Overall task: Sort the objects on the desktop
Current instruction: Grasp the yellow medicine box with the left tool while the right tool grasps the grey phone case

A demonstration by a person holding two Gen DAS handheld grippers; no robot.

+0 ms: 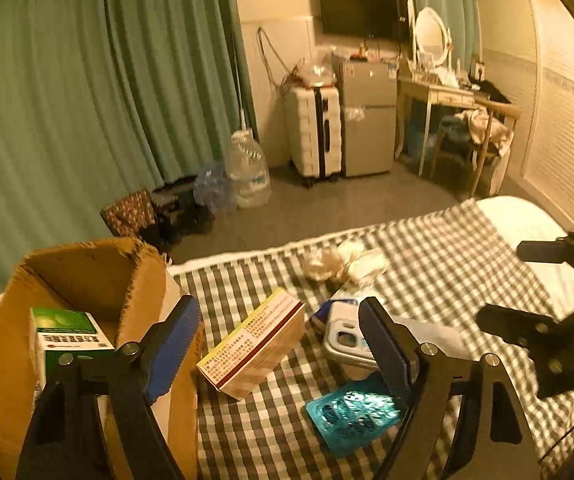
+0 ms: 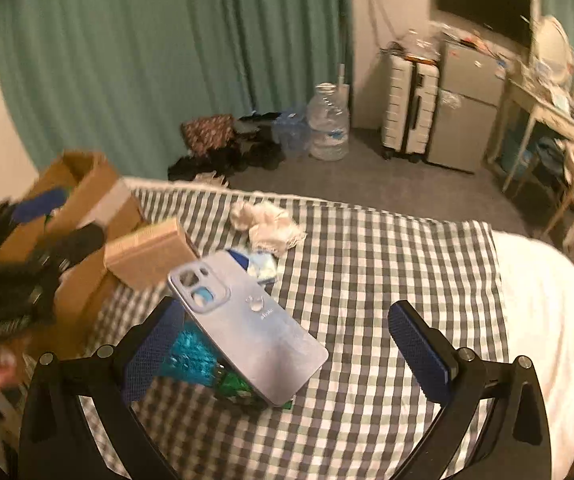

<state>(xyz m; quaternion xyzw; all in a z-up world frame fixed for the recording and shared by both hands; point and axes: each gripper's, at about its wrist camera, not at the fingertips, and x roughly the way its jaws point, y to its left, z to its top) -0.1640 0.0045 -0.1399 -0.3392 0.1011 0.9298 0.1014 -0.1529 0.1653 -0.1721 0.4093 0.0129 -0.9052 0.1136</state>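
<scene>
1. Blue-padded jaws of the left hand-held gripper (image 1: 275,344) and right hand-held gripper (image 2: 283,350) are seen open, nothing gripped.
2. Unsorted on the checked bed (image 2: 387,264): blister pack (image 1: 351,412), phone case (image 2: 247,328), tan box (image 1: 255,346).
3. One green box (image 1: 67,334) is judged sorted into the cardboard box (image 1: 99,268).

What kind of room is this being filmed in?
Most likely a bedroom or small studio flat. The things being sorted lie on a bed with a checked cover, and across the floor stand a suitcase, a small fridge and a dressing table with a mirror.
</scene>
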